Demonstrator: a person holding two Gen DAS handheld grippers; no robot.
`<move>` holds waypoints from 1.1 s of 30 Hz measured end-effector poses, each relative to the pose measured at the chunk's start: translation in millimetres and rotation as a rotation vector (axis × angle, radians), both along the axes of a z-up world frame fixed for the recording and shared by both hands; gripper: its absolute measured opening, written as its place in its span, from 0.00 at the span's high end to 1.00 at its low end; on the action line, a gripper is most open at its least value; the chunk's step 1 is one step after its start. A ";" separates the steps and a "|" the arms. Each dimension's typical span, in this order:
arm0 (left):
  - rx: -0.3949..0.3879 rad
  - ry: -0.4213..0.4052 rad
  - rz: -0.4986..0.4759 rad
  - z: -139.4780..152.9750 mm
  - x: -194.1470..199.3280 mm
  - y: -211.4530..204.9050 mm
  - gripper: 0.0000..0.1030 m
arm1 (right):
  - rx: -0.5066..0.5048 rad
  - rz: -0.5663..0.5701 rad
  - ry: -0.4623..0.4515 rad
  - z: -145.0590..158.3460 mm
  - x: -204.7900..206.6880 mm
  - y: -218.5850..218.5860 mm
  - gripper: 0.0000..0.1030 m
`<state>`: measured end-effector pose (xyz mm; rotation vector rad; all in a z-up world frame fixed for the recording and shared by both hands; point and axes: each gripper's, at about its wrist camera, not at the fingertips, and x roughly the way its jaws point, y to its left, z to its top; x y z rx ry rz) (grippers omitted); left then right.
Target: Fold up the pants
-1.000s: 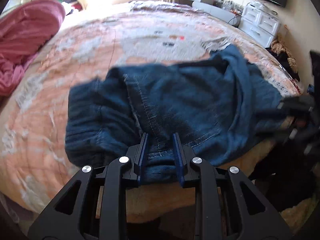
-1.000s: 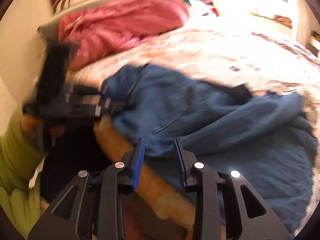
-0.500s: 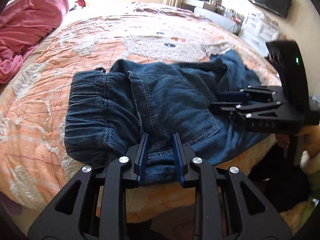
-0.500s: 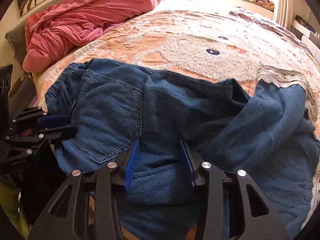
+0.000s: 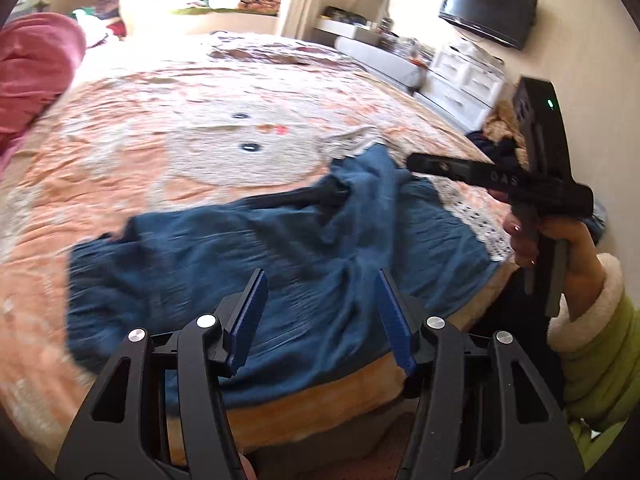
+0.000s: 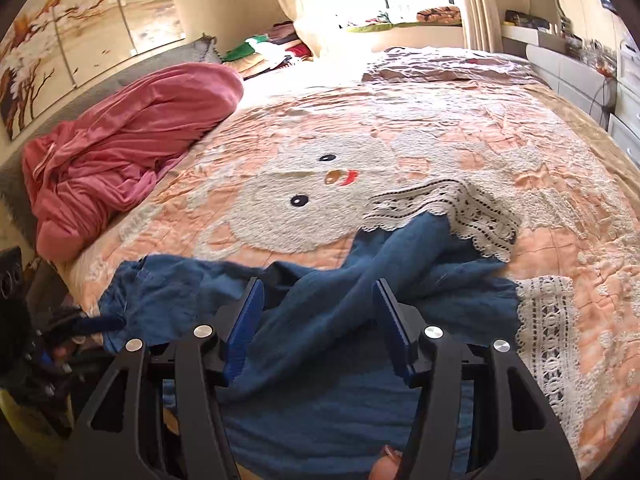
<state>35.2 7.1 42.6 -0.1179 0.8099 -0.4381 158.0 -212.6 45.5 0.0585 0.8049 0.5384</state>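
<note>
Since a second ago our left gripper [image 5: 320, 312] has let go of the crumpled blue denim pants [image 5: 280, 264], jaws now spread. Only the right wrist view shows the pink blanket heap [image 6: 120, 152] at ten o'clock. Our right gripper [image 6: 318, 320] hovers level over the pants, jaws spread.

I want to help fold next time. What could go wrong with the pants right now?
1. The pants lie bunched, one leg crossed over the other, so a fold made now would probably trap wrinkles.
2. They sit at the bed's near edge and might slide off if tugged.
3. Both grippers, left and right, are open and hold nothing, so a grab may catch only one layer.
</note>
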 end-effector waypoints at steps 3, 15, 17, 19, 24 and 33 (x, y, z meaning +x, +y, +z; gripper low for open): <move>-0.028 0.042 -0.062 -8.9 25.4 -25.3 0.54 | -0.024 -0.007 -0.003 4.0 13.8 -3.4 0.43; -0.112 0.182 -0.085 -58.2 83.0 -59.7 0.85 | -0.219 0.019 0.022 -22.1 89.0 32.3 0.43; -0.143 0.166 -0.121 -58.6 81.0 -62.6 0.90 | -0.233 0.016 0.030 -27.3 97.4 38.9 0.43; -0.156 0.158 -0.139 -59.4 80.1 -65.0 0.92 | -0.276 0.008 0.031 -33.5 106.8 47.5 0.43; -0.148 0.115 -0.209 -56.3 70.1 -77.4 0.94 | -0.373 -0.011 0.045 -50.7 133.1 66.2 0.45; -0.107 0.090 -0.212 -60.8 64.7 -84.2 0.94 | -0.375 -0.067 0.076 -74.3 152.4 55.9 0.89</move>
